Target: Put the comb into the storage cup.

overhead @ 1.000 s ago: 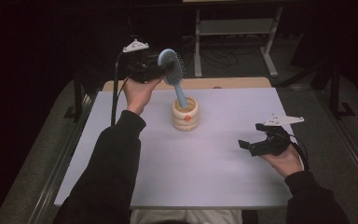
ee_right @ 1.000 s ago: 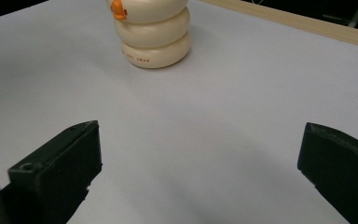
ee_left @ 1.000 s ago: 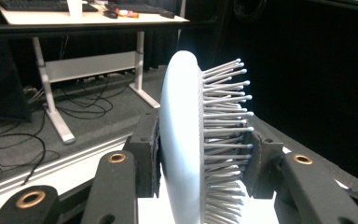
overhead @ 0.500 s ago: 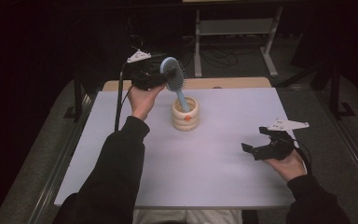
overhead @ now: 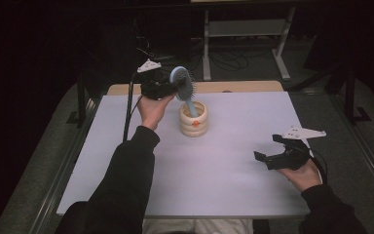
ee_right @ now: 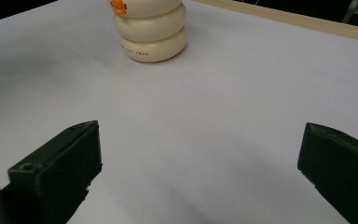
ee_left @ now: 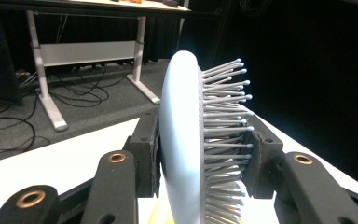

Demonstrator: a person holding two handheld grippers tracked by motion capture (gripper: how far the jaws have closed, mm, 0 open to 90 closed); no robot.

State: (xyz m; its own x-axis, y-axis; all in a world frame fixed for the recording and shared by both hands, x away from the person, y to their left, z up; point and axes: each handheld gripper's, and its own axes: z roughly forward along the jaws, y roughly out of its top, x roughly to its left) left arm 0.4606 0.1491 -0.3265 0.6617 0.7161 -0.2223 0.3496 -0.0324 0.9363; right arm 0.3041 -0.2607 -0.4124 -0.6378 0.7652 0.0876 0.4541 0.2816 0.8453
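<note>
The hairbrush (overhead: 184,84), pinched in our left gripper (overhead: 168,87), has sunk handle-first into the cream holder (overhead: 194,119); release comes next, while our right gripper (overhead: 272,150) waits spread at the near right.

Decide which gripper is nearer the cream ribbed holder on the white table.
Left. The left gripper, clamped on the blue hairbrush, is just above the cream ribbed holder; the right gripper rests far off, open.

High view: we look forward and down from above the person's side onto the white table (overhead: 224,165), at a distance. Left gripper view: we sit very near the hairbrush (ee_left: 186,149), facing level toward the desk legs behind the table. Right gripper view: we skim low over the tabletop toward the cream holder (ee_right: 150,29), shared with the high view.
</note>
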